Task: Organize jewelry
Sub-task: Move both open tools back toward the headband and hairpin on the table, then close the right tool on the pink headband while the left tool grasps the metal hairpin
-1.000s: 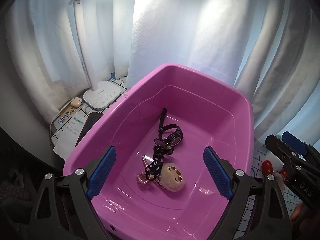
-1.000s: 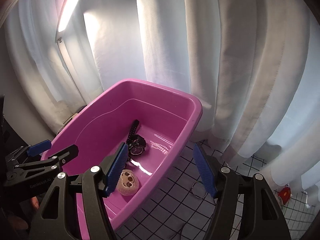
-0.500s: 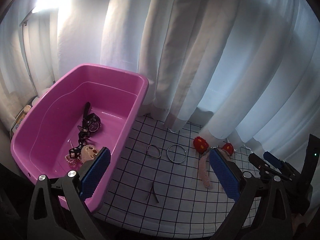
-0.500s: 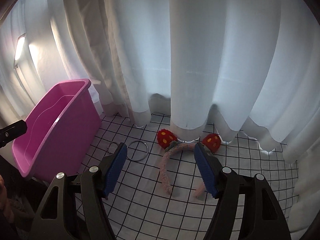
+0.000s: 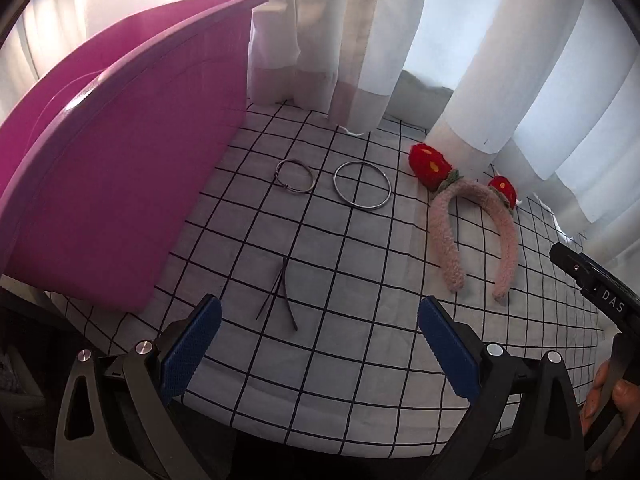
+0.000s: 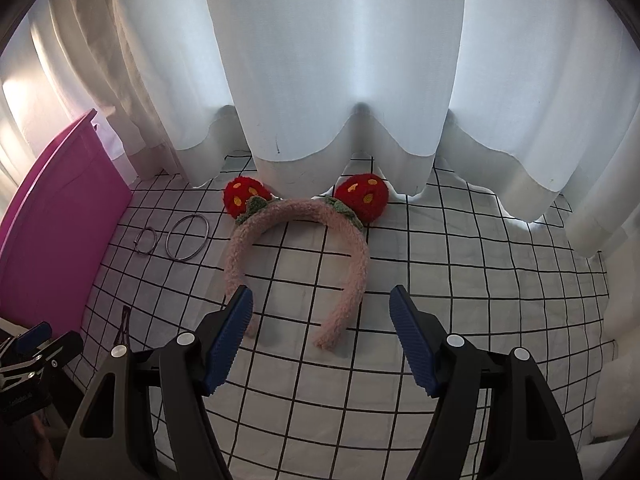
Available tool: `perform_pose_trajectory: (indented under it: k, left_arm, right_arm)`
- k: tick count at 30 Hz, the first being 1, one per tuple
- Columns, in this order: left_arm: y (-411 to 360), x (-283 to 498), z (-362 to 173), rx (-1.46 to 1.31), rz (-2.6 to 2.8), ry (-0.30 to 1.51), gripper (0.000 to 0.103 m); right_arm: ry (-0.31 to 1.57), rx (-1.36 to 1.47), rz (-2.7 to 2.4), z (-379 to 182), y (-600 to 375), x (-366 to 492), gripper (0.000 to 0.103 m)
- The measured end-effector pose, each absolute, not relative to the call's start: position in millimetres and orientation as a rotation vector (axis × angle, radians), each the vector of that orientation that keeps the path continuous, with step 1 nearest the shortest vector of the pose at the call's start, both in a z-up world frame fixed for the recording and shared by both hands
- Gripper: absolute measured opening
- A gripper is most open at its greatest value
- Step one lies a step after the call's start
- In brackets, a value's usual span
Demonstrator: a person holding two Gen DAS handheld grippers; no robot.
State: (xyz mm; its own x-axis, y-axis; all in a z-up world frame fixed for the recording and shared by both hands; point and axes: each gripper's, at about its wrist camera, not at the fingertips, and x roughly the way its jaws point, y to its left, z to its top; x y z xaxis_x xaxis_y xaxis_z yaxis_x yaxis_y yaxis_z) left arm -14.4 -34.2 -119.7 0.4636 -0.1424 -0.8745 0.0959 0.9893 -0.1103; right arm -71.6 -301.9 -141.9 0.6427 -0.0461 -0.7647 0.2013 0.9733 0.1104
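The left claw [image 5: 320,320] is standing spread wide with nothing between its blue pads, and it is hanging just above the crossed black hair pins [image 5: 280,300] on the checked cloth covering the surface [image 5: 360,360]; the right claw [image 6: 320,312] is also spread and empty, and it is pointing down at the open ends of the fluffy pink headband [image 6: 296,256], whose two red strawberry ears are lying against the hem of the white curtain [image 6: 340,80]; the pink tub [image 5: 120,180] is sitting at the left of the cloth, and the small ring [image 5: 294,176] and the large ring [image 5: 362,185] are lying side by side between the tub and the headband, apart from each other.

The step in hand is probably a pick-up of the loose pieces for the tub; for the pins, the left claw is needing to come down with one pad on either side of the crossing point, low enough to catch thin wire lying flat, without dragging the cloth into a fold; for the headband, closing across one plush leg near its end is looking safer than spanning the whole arch, since the pile is likely soft and yielding.

Both claws are tilting steeply downward toward the surface; in the left wrist view a person's fingers [image 5: 608,400] are showing at the right edge, wrapped round the other tool's handle.
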Motion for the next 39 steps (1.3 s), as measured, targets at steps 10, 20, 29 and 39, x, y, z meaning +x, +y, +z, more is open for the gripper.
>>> perform_pose_trajectory:
  k: [10,20,29,39]
  left_arm:
    - [-20.0,16.3,-180.4,-0.07,0.009,1.129,0.097]
    - [-30.9,28.4,-205.6,-0.024,0.041,1.148,0.097]
    - [-34.7,32.8,-211.8,-0.022,0.048,1.122,0.098]
    - [-36.5,37.7,-211.8,-0.027,0.055,1.11,0.097]
  right_arm:
    - [0.913,0.201,-0.145,-191.3,-319.3,-37.8,0.068]
    - [0.952,0.181,-0.193,-215.9,-326.3,-3.1,0.068]
    - [0.983,0.16,-0.212,-226.6,-325.7,21.2,0.068]
    - [0.95,0.139,-0.203,-227.2,-326.4,38.2,0.068]
